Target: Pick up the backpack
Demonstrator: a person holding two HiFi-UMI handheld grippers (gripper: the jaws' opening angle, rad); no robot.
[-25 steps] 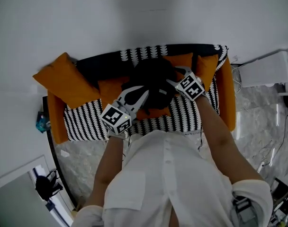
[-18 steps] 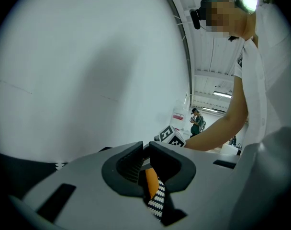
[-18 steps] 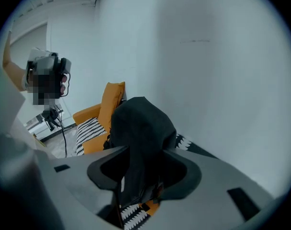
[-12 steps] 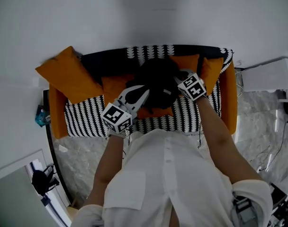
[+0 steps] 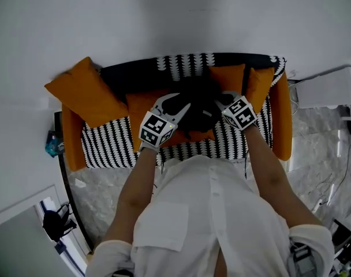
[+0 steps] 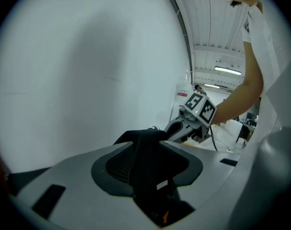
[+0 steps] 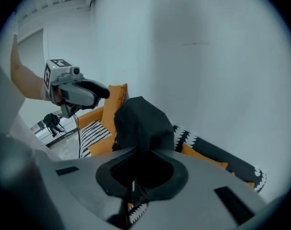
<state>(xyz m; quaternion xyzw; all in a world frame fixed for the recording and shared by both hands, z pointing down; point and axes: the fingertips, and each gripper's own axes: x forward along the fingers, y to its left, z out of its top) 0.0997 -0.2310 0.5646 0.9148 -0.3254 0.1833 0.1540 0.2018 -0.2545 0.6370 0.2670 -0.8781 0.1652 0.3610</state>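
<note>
Nothing readable anywhere here, tbh. The cube on the left (image 5: pixel 157 130) and the cube on the right (image 5: pixel 240 113) only carry black-and-white square marker patterns, no letters or digits. The left gripper view shows a small white tag (image 6: pixel 161 185) on the black backpack (image 6: pixel 150 157), but whatever's printed on it is way too tiny to make out. Far back in that same view there's a red-and-white panel (image 6: pixel 182 93) by the wall that might be a sign, and it's too small and blurry to read too.
</note>
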